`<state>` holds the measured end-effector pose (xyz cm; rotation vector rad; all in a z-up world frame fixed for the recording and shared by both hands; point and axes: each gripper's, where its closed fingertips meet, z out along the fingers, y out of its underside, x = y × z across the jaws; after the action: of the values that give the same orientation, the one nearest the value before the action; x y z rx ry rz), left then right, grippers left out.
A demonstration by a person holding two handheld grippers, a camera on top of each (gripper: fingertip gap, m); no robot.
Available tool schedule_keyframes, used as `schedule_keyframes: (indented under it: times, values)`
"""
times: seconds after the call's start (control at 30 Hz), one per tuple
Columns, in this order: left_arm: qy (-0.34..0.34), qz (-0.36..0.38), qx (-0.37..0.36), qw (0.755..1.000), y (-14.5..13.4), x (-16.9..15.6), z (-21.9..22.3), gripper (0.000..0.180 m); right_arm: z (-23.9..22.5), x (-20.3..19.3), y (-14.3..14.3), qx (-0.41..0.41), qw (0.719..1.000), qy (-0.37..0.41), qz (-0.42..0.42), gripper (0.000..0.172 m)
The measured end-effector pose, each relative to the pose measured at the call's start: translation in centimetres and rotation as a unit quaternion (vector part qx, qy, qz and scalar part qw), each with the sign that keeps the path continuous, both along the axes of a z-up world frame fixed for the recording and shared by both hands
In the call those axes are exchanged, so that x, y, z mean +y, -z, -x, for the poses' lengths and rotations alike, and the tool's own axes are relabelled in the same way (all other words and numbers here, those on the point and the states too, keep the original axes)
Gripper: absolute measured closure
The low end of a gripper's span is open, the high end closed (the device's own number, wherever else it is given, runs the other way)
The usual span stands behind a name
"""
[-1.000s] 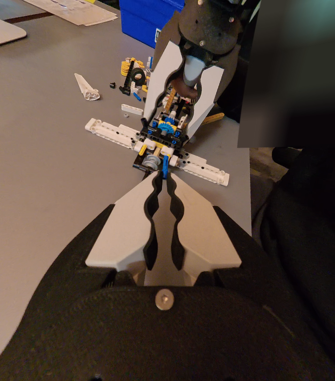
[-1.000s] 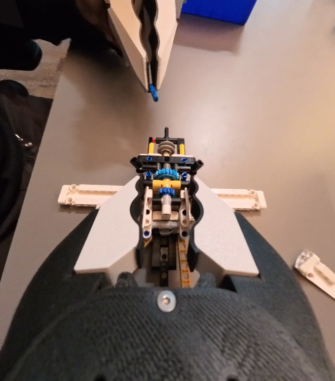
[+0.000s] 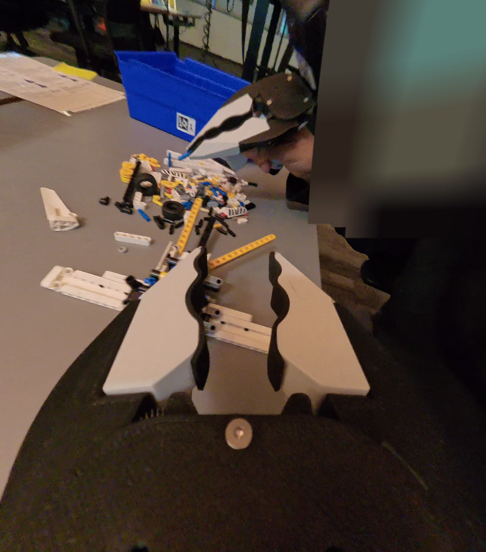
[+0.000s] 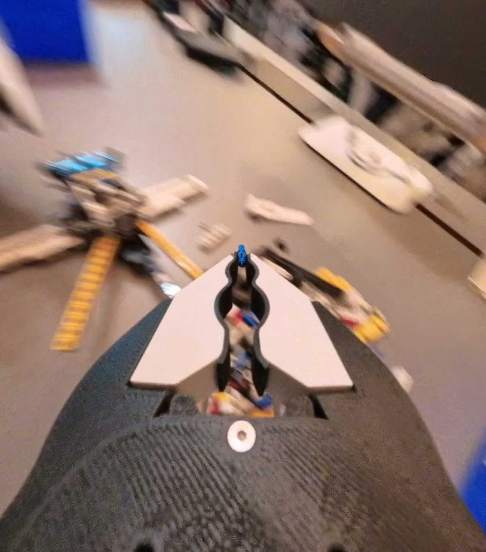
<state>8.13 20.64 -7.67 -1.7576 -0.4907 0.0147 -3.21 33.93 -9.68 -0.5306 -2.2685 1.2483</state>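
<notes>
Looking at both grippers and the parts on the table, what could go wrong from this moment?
1. The right gripper pinches the small blue pin only at its fingertips; it might slip out.
2. If dropped, it could get lost in the pile of loose parts.
3. The open left gripper hovers low over the white model and may bump it.

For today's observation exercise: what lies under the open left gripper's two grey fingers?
Under the left gripper, between its parted fingers, show bare grey tabletop and a white perforated plastic beam. The beam's middle and the multicoloured brick model it joins are largely covered by the left finger.
</notes>
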Motion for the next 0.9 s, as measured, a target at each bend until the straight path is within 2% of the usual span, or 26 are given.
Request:
schedule_keyframes:
  times: [0.03, 0.1, 0.23, 0.27, 0.37, 0.47, 0.6, 0.7, 0.9]
  values:
    - [-0.007, -0.005, 0.009, 1.000, -0.1, -0.5, 0.7, 0.140, 1.9, 2.3, 1.3, -0.010, 0.998, 0.053, -0.029, 0.169]
    - [-0.028, -0.013, 0.025, 0.999, -0.6, -1.8, 2.7, 0.139, 4.1, 4.9, 3.6, -0.053, 0.992, 0.107, -0.052, 0.169]
    - [-0.046, -0.047, 0.036, 0.997, -1.5, -3.9, 5.6, 0.137, 6.2, 6.9, 6.2, -0.105, 0.983, 0.140, -0.056, 0.169]
    - [-0.048, -0.058, 0.034, 0.997, -1.6, -4.1, 5.9, 0.137, 6.5, 7.1, 6.5, -0.119, 0.982, 0.141, -0.051, 0.166]
    - [-0.048, -0.070, 0.017, 0.996, -1.1, -4.6, 6.4, 0.137, 7.1, 8.3, 6.6, -0.139, 0.974, 0.173, -0.045, 0.140]
    - [-0.069, -0.071, 0.017, 0.995, -0.7, -5.4, 6.9, 0.137, 6.8, 8.2, 5.2, -0.128, 0.975, 0.182, -0.018, 0.135]
    - [-0.099, -0.046, 0.038, 0.993, 0.1, -6.2, 7.2, 0.137, 4.1, 3.8, 1.3, -0.103, 0.982, 0.131, 0.085, 0.140]
    - [-0.085, -0.055, 0.038, 0.994, 0.2, -5.9, 6.3, 0.138, 0.4, -1.3, -0.7, -0.100, 0.981, 0.056, 0.155, 0.140]
    - [-0.055, -0.083, 0.006, 0.995, 0.3, -5.7, 4.9, 0.140, -5.7, -8.4, 0.1, -0.076, 0.986, -0.006, 0.145, 0.139]
